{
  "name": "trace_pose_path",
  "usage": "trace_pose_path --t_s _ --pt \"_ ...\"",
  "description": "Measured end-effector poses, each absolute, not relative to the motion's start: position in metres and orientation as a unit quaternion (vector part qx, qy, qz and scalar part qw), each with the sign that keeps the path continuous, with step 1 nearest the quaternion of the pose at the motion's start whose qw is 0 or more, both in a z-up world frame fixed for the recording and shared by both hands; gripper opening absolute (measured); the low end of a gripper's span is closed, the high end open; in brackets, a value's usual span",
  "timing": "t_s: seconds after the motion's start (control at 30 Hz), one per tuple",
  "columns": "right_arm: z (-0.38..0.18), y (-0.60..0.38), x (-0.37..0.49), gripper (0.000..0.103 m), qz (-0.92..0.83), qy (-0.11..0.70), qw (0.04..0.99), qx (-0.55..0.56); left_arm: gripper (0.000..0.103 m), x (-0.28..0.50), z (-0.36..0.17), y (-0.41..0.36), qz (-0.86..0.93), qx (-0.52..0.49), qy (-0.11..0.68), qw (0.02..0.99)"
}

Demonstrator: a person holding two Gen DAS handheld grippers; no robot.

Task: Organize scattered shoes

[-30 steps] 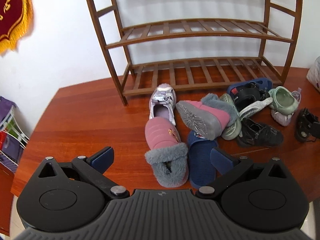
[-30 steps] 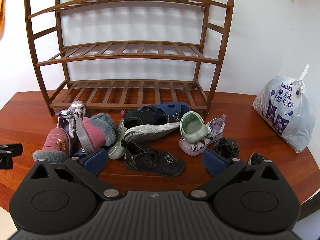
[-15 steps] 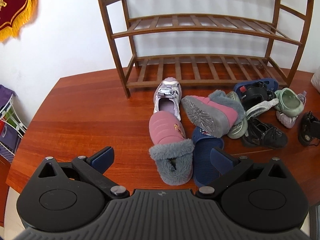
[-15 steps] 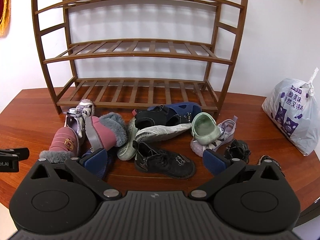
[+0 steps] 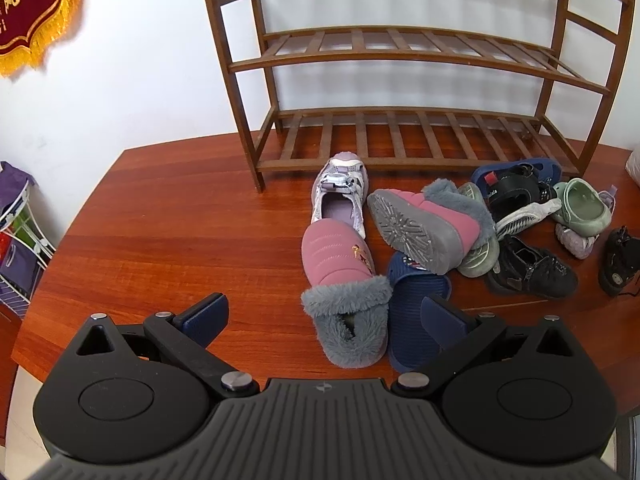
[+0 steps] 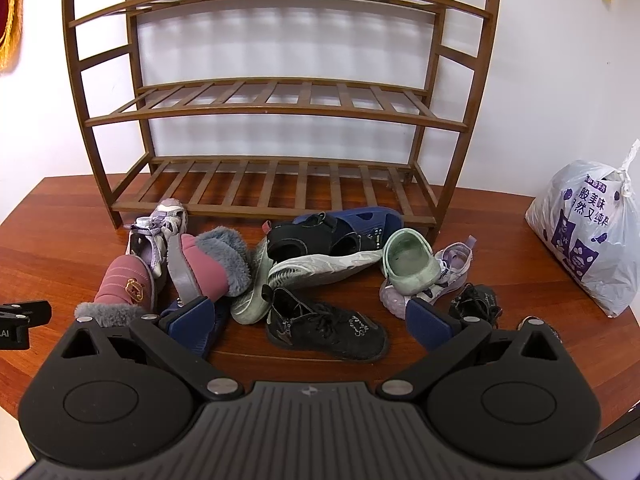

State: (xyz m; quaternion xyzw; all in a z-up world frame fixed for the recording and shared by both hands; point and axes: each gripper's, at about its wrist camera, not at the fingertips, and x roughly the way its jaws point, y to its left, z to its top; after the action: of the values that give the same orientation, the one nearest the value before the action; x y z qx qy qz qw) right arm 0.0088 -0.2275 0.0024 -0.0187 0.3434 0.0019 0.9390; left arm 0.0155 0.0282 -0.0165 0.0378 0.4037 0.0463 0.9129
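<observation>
- both views have crept closer to the brown slatted wooden shoe rack (image 6: 276, 188); shoes unmoved.
- left gripper (image 5: 324, 312): jaws wide apart, holding nothing, pink quilted slipper with grey fur cuff (image 5: 340, 276) at 12 o'clock.
- right gripper (image 6: 308, 316): spread wide, empty, over black lace-up shoe (image 6: 324, 324).
- shoes: heaped on red-brown wooden table (image 5: 168, 232); rack shelves bare.
- judgement: pinch one shoe's side wall, lift clear of neighbours.
</observation>
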Motion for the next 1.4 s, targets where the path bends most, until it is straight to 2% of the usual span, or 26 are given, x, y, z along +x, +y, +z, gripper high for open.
trace_pose_path --t_s 1.0,1.4 --pt "-0.004 -0.249 0.007 0.103 0.0 0.355 0.935 -0.009 0.103 0.015 -0.025 0.027 0.039 0.039 0.405 0.913" --pt "-0.008 -0.245 0.016 0.103 0.005 0.366 0.931 -0.011 0.101 0.03 -0.046 0.036 0.026 0.046 0.406 0.912"
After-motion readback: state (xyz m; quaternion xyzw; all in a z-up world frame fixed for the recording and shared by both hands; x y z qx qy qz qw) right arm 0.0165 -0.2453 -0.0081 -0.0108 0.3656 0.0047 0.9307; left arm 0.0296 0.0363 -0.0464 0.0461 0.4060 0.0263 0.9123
